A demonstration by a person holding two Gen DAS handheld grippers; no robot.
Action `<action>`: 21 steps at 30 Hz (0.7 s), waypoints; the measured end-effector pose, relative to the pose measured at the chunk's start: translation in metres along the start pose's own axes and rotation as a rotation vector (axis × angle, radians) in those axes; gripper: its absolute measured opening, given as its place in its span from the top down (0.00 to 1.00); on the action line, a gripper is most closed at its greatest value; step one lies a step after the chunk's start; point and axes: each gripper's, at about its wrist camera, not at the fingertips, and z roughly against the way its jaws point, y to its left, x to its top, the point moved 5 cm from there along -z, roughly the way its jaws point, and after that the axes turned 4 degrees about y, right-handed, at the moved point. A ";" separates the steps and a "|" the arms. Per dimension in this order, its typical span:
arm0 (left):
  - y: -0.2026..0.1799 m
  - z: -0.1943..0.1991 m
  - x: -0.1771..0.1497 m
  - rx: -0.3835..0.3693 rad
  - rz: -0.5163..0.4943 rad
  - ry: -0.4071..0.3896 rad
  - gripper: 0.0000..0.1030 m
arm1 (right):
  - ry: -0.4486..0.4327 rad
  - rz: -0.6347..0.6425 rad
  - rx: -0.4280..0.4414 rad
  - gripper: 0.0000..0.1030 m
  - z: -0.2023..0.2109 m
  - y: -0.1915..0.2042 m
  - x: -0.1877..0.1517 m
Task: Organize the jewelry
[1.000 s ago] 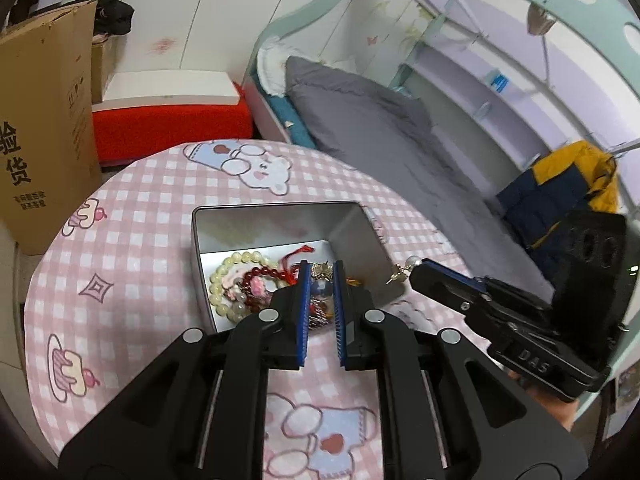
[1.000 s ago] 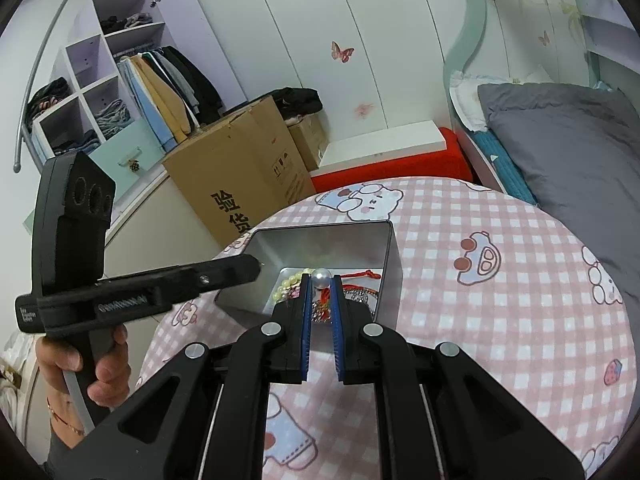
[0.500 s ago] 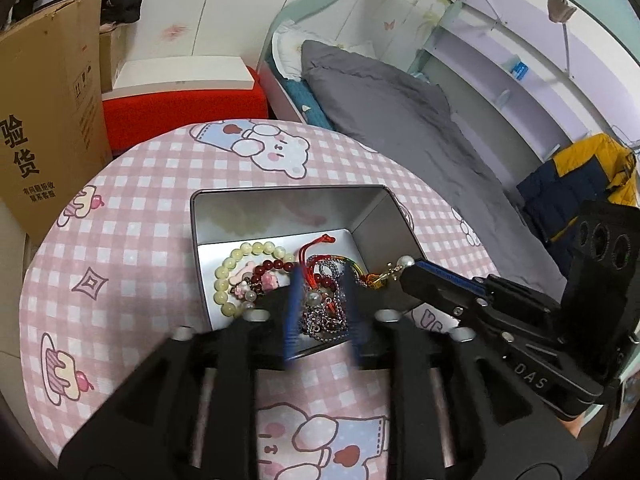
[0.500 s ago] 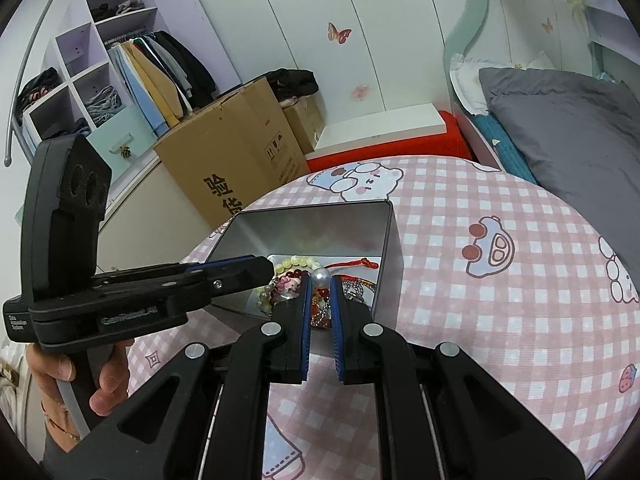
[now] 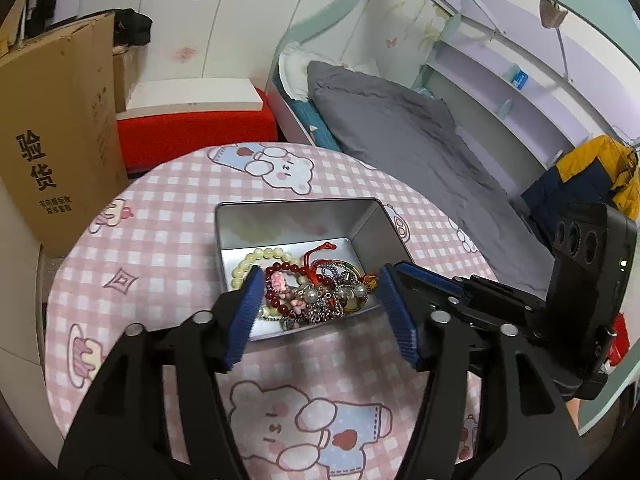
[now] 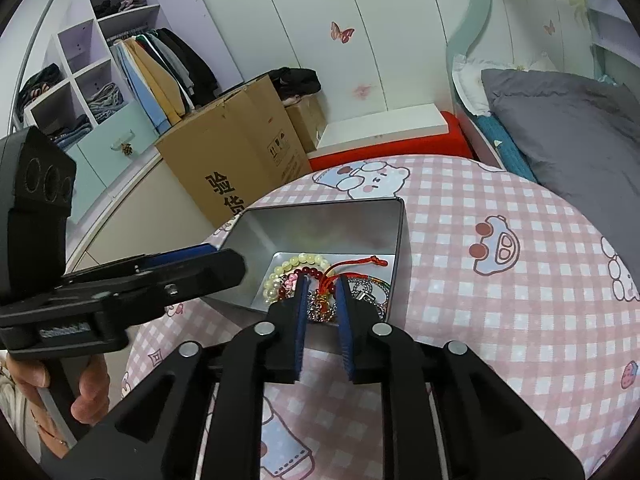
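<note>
A silver metal tin [image 5: 280,220] [image 6: 320,224] stands on the round pink checked table. It holds a tangle of jewelry [image 5: 316,292] [image 6: 320,280]: a cream bead bracelet [image 5: 260,258], a dark red bead bracelet, red cord, silver chains and pearl pieces. My left gripper [image 5: 320,304] is open wide above the tin's near edge, empty. My right gripper [image 6: 322,300] hovers over the tin's near side with its jaws a small gap apart and nothing between them. It also shows in the left wrist view [image 5: 424,284], at the tin's right edge.
The table [image 5: 168,208] has a pink checked cloth with bear prints. A tall cardboard box [image 6: 232,168] stands off the table's far left. A red bench [image 5: 192,132] and a bed with grey bedding [image 5: 400,140] lie beyond.
My left gripper has opened wide from shut. My right gripper has opened slightly, and the pearl earring it held is now among the jewelry in the tin.
</note>
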 end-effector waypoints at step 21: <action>-0.045 0.153 -0.070 0.333 -0.135 -0.332 0.09 | -0.270 0.105 -0.211 0.30 0.142 0.057 -0.049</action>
